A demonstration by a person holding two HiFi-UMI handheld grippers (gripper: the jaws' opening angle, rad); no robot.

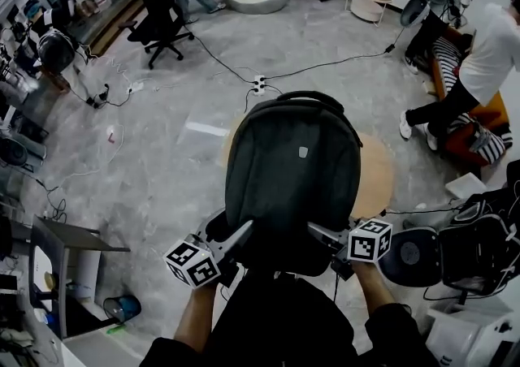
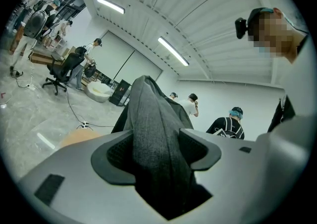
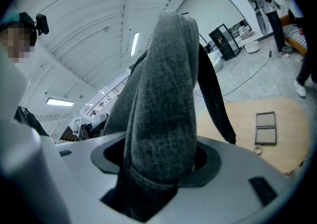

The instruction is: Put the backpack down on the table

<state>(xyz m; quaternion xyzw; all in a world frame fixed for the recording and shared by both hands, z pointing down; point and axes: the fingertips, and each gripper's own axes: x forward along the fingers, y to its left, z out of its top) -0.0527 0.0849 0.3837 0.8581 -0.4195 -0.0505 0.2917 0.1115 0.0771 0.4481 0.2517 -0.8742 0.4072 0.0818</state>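
Note:
A dark grey backpack (image 1: pixel 292 170) hangs upright above a round wooden table (image 1: pixel 375 179), back panel toward me, top handle away. My left gripper (image 1: pixel 244 235) is shut on the bag's lower left edge and my right gripper (image 1: pixel 317 231) on its lower right edge. In the left gripper view a thick fold of grey fabric (image 2: pixel 153 134) fills the gap between the jaws of the left gripper (image 2: pixel 157 168). In the right gripper view the same backpack (image 3: pixel 163 94) is pinched in the right gripper (image 3: pixel 158 168), with the table (image 3: pixel 233 119) below and beyond. The backpack hides most of the tabletop.
Two small square frames (image 3: pixel 265 128) and a ring (image 3: pixel 257 149) lie on the table. A power strip (image 1: pixel 260 83) with cables lies on the floor behind it. Black bags (image 1: pixel 487 252) stand at the right, an office chair (image 1: pixel 162 8) at the far left, a person (image 1: pixel 479 65) at the right.

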